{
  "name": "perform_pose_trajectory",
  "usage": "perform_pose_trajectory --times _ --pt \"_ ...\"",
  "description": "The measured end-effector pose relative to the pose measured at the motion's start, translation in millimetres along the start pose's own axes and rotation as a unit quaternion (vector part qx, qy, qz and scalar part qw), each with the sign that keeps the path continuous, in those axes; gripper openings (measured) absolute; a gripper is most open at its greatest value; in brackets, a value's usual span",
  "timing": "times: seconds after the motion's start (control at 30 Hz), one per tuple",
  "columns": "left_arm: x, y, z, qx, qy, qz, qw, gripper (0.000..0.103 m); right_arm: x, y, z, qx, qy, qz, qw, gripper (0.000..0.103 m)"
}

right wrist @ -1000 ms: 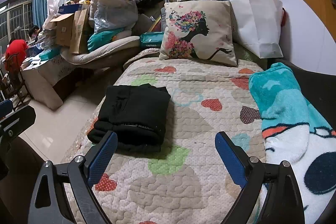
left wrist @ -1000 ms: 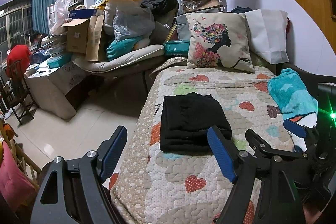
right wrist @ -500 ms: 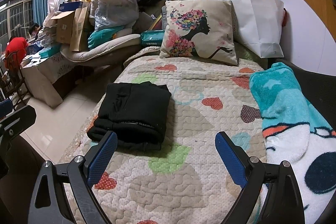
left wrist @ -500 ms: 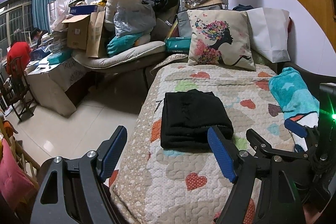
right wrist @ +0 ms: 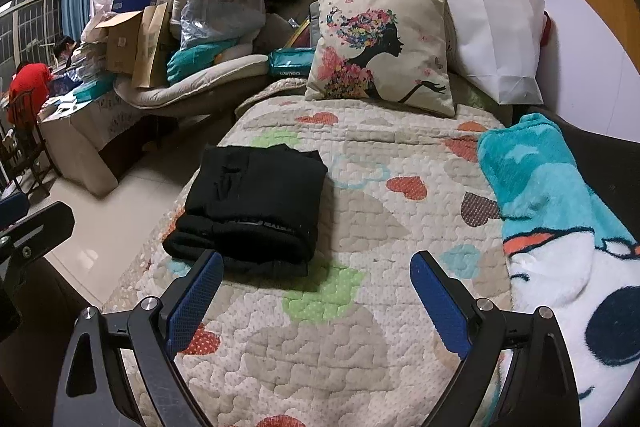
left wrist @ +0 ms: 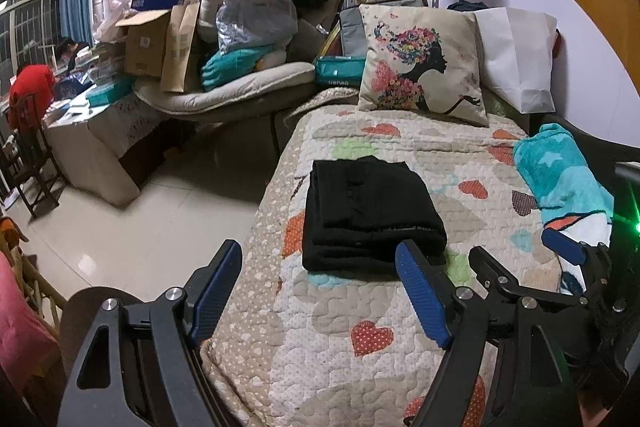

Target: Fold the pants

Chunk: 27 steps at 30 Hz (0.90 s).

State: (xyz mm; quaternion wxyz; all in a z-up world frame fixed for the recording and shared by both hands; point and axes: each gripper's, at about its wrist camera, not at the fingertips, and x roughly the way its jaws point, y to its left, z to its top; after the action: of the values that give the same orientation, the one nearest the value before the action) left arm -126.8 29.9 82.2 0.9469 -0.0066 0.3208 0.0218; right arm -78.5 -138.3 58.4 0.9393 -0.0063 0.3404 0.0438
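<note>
Black pants [left wrist: 370, 215] lie folded into a compact rectangle on the heart-patterned quilt [left wrist: 360, 347] of the bed; they also show in the right wrist view [right wrist: 252, 207]. My left gripper [left wrist: 320, 291] is open and empty, held short of the pants over the bed's near left edge. My right gripper [right wrist: 316, 299] is open and empty, just in front of the pants and a little to their right. The right gripper also shows at the right edge of the left wrist view [left wrist: 560, 267].
A teal and white blanket [right wrist: 560, 219] lies along the bed's right side. A printed cushion [right wrist: 380, 51] and white bag [right wrist: 496, 39] stand at the head. Piled boxes and bags [left wrist: 200, 39] stand left across the tiled floor [left wrist: 120, 227].
Both grippers have drifted slightly; the pants sit a touch differently in view. Both grippers stay open and the pants have not moved on the quilt.
</note>
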Motion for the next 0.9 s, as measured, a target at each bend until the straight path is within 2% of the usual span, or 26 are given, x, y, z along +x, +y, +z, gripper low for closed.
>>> perform_pose_trajectory --times 0.3,0.47,0.6,0.73,0.9 --pt "51.5 13.8 15.7 -0.021 0.050 -0.015 0.9984 0.079 14.9 -9.4 5.0 0.006 0.026 -0.005 1.000 0.097" --pt "105.2 21.6 39.1 -0.027 0.090 -0.016 0.9955 0.079 28.1 -24.9 28.1 0.027 0.042 0.014 0.999 0.097" --pt "144.6 23.4 57.6 -0.040 0.107 -0.021 0.9932 0.079 45.0 -27.6 53.5 0.012 0.053 0.015 0.998 0.097" --pt "185.4 26.1 75.6 -0.066 0.135 -0.038 0.9878 0.079 72.2 -28.5 80.9 -0.001 0.072 0.033 0.997 0.097" --pt "229.0 36.1 85.3 -0.088 0.161 -0.060 0.9811 0.079 127.2 -32.5 101.4 0.018 0.125 0.074 0.989 0.097"
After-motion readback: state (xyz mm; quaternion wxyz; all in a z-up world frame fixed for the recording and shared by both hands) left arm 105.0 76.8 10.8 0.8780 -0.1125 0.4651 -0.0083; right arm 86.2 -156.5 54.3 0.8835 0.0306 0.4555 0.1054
